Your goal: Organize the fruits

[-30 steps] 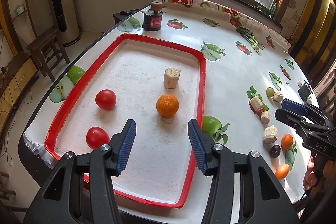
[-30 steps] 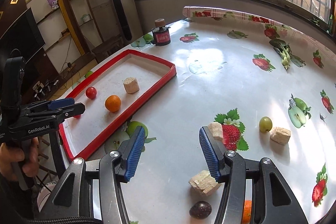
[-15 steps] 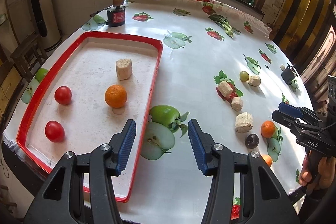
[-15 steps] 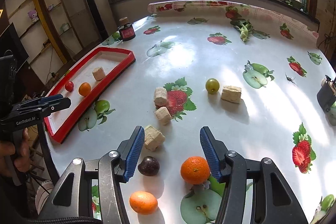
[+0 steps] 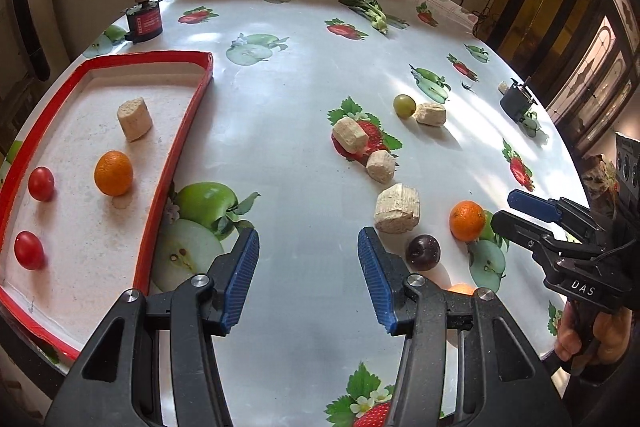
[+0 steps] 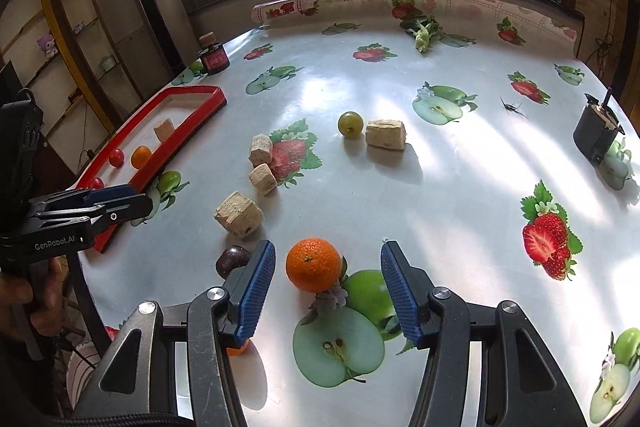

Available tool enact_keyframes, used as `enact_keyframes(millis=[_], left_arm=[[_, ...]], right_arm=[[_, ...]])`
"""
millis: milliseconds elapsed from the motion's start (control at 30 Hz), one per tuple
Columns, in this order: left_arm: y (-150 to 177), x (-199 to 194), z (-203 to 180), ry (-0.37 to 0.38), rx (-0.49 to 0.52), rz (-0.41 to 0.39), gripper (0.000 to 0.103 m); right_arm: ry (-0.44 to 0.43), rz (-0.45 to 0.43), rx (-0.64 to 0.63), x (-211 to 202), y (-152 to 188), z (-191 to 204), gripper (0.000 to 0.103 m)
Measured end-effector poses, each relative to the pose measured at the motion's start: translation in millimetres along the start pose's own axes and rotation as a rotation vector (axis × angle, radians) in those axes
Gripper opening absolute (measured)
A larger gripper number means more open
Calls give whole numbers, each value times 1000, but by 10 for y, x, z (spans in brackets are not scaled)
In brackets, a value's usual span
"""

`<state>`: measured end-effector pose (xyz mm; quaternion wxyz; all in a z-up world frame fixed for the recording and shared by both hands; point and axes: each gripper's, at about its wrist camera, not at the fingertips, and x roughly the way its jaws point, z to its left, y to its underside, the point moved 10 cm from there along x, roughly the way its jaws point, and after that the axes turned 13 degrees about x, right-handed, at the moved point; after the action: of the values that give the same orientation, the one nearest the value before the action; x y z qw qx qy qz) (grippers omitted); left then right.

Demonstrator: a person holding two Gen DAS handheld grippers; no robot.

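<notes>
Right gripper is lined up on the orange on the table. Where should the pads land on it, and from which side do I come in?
Take the orange across its widest middle, coming down from above and the near side. It is round, so any width serves. The right gripper is open; the plum sits just outside its left pad.

Both wrist cams tilt down, close — share table (image 5: 280, 115) w/ tray (image 6: 188, 91).

The counter (image 6: 400, 187) is covered in shiny, smooth plastic cloth. Beside the dimpled orange (image 6: 314, 264), rough, dull cork-like chunks (image 6: 239, 214) are seen. Ribbed blue pads (image 6: 256, 291) are seen.
</notes>
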<state>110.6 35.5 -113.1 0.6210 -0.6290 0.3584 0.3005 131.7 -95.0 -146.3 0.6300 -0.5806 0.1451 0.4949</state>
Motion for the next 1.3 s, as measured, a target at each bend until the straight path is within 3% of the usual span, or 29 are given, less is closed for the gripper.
enact_keyframes(millis=[367,500,700,733,800,1300], left_arm=[[-172,236,-347,71,46,30,50],[-229,335,-483,106,68,44,50],[-252,551,-652,132,100,72,50],[-246,584,-658,133,103,77,50],[-233,616,-659,140,102,77,35],[-135,242,-352,109,73,5,35]], right_arm=[[-12,60,-27,247,180,71,55],[-12,76,-19,326,204,24,40],[-25,68,-13,263,186,-34,36],[-25,63,-10,240,179,-52,36],[-16,53,-5,187,155,-92,36],[-26,31,-23,61,111,50,35]])
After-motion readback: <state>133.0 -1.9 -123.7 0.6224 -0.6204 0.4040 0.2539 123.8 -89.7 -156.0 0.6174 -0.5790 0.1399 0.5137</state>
